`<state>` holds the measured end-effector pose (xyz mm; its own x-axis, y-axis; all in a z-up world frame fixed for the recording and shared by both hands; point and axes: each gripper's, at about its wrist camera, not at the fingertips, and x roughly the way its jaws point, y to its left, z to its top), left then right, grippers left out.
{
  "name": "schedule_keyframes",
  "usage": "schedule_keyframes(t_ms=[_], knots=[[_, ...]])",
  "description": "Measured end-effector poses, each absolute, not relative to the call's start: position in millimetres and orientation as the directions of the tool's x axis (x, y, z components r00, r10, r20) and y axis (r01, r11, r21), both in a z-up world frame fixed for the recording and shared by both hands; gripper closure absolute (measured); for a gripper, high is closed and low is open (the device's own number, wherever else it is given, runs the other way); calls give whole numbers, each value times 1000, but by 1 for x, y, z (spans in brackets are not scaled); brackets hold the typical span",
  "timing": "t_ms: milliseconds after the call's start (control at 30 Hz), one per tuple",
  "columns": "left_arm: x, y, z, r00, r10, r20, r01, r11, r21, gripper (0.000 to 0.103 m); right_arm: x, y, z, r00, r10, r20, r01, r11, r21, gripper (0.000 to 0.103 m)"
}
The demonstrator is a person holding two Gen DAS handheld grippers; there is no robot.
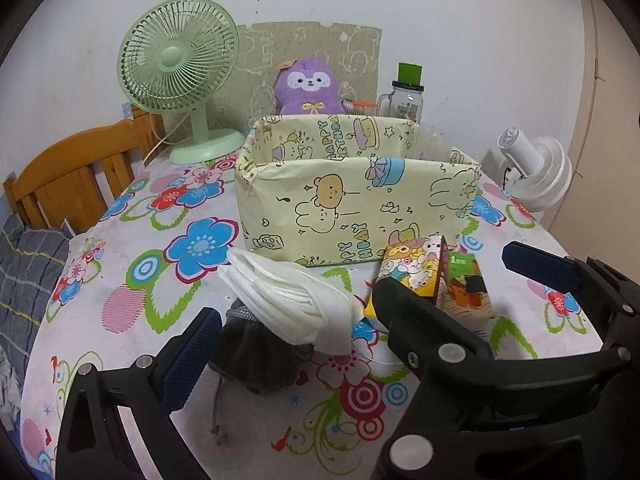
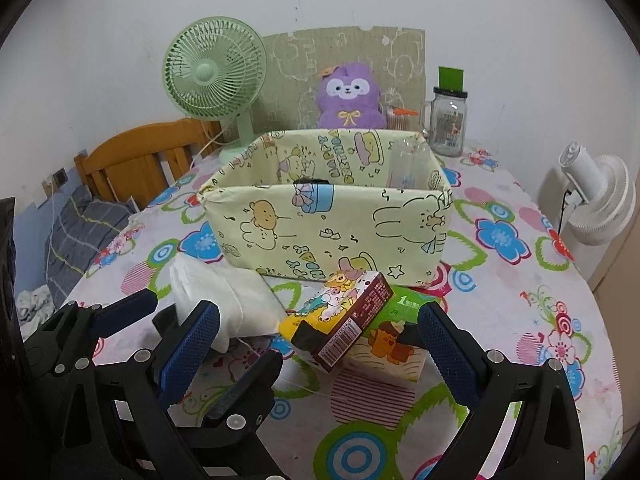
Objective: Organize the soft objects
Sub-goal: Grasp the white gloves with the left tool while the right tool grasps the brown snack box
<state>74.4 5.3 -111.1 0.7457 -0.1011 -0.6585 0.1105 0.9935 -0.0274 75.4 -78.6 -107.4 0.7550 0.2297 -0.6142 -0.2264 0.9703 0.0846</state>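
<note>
Fronting 1 box: 2 packs, 1 cloth.

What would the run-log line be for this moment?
left claw: open, holds nothing | right claw: open, around cartoon carton | white cloth, grey pouch: on table | storage box: behind them

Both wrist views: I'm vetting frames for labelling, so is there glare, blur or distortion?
Left wrist view: soft, even light, no glare, storage box sharp, fisheye bends the table edge. Right wrist view: same, dark corner vignette, snack box crisp.
</note>
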Motion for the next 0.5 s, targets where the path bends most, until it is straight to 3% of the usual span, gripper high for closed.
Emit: schedule_keyframes(t_ms=[500], knots=[[99,15,-123,726,-54,-685,60,998,-15,3,104,-76,-121,727,234,-645,-223,970,101,4]])
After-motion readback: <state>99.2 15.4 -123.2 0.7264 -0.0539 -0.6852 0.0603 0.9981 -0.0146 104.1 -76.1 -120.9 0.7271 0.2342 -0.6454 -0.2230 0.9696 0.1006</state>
